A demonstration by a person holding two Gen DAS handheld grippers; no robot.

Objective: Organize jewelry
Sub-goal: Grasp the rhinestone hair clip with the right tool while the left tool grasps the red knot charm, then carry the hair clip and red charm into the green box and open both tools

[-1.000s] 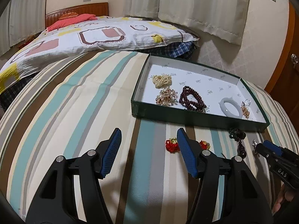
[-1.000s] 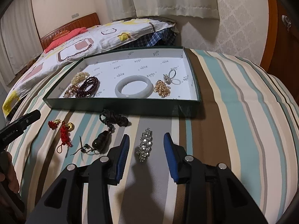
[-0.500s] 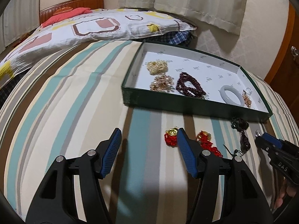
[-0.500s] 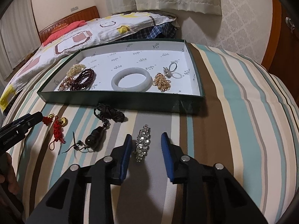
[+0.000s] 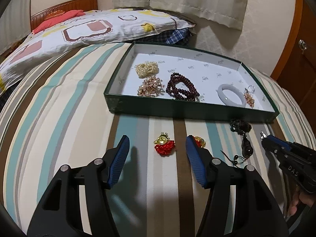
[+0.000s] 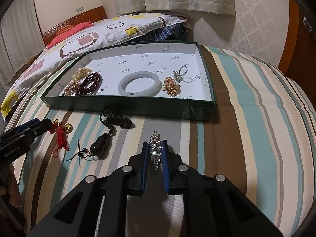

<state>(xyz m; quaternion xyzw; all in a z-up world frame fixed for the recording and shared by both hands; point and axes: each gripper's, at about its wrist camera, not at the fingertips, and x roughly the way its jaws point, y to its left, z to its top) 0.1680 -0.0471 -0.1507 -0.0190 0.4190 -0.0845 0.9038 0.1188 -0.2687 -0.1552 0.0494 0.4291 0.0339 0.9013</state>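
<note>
A green tray with a white floor holds a pearl bracelet, a gold beaded piece, dark red beads, a jade bangle, a gold chain and a ring. My right gripper is shut on a crystal bracelet lying on the striped cloth. My left gripper is open, its jaws on either side of a red-and-gold knot charm. A second red charm and a dark pendant on green cord lie nearby.
The striped cloth covers a rounded surface that falls away at left and right. A bed with a patterned quilt lies behind. A wooden door stands at the right. My right gripper also shows in the left wrist view.
My right gripper's jaws have closed in onto the crystal bracelet. My left gripper has moved right and forward, so the red-and-gold charm now lies between its jaws.
</note>
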